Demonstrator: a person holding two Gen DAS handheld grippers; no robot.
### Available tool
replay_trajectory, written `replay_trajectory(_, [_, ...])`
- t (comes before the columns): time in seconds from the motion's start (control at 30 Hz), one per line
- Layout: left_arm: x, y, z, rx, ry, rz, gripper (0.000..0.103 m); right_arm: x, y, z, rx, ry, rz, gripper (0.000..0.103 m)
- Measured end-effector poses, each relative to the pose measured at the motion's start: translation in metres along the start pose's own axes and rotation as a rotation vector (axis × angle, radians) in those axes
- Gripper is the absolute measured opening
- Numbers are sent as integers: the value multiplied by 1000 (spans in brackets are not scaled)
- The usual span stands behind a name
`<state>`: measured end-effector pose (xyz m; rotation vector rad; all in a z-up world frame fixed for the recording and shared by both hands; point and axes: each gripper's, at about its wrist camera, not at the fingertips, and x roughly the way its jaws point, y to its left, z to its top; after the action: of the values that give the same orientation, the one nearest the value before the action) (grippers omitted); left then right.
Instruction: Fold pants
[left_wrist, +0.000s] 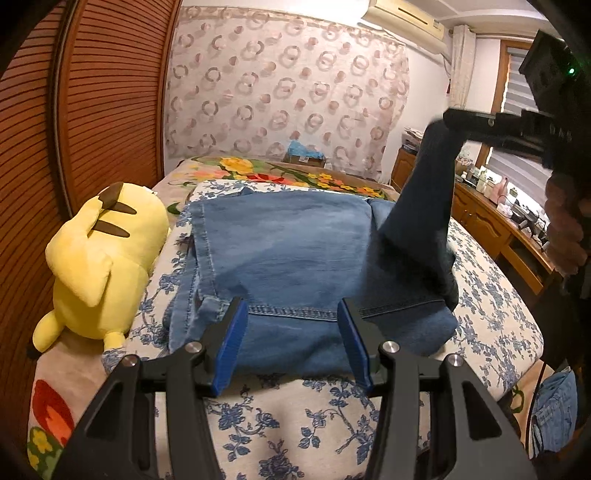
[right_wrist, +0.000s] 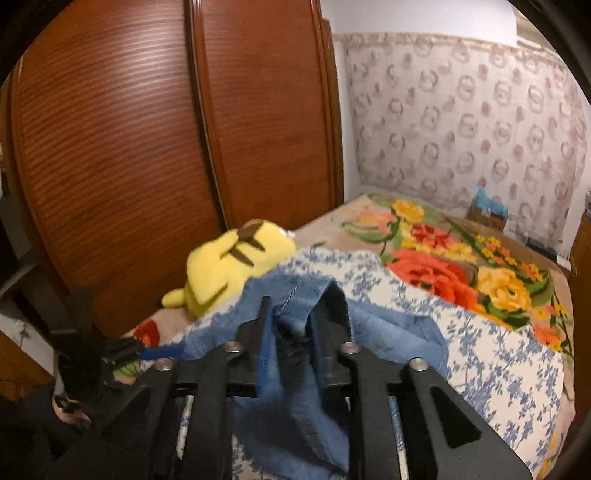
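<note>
The bed (left_wrist: 491, 314) fills most of both views, its blue-flowered white cover (left_wrist: 295, 417) lying over a bright orange and yellow floral blanket (right_wrist: 461, 273). A slatted brown wardrobe (right_wrist: 110, 166) stands along the bed's side, at 9 to 11 o'clock in the left wrist view. The curtain (left_wrist: 288, 85) with ring patterns closes off the far end at 12 o'clock.

The pants (left_wrist: 280, 251), blue denim, lie spread on the flowered cover in the middle of the bed. Most of the fabric is flat; one part is pulled up off the bed toward 2 o'clock in the left wrist view, stretched into a dark, blurred strip.

A yellow plush toy (left_wrist: 107, 258) lies on the bed at 9 o'clock, just beside the pants' left edge.

The right tongs (right_wrist: 291, 332) are closed narrow on a bunch of the denim, which hangs down between the jaws. The left tongs (left_wrist: 291, 343) are spread wide with blue pads (left_wrist: 231, 347), poised over the near hem of the pants; whether they touch the fabric cannot be told.
</note>
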<state>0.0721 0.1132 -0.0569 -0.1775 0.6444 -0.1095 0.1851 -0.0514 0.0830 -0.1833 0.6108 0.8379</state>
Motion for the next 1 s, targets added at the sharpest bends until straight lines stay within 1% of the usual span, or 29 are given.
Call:
replay_trajectory(0.03, [0,0,0,-1,1,0,50,0,-4,-4,3,5,-5,38])
replay_trajectory(0.3, [9,-14,4,24,8,-27,50,-8,-34,-29,48,18,-72,49])
replay_trajectory(0.43, [12,-25,9,46,7,-45,50,-15,-50,-48,86,27,-121,53])
replay_trajectory(0.63, [3,-36,10,57,-12,-66,50,-7,-75,-89,153,91,-160,55])
replay_trajectory(0.83, [-9,-46,17,78,-32,-83,50,13,-87,-127,230,165,-135,56])
replay_trajectory(1.0, [-12,-55,22,95,-35,-104,50,28,-89,-146,273,207,-121,56])
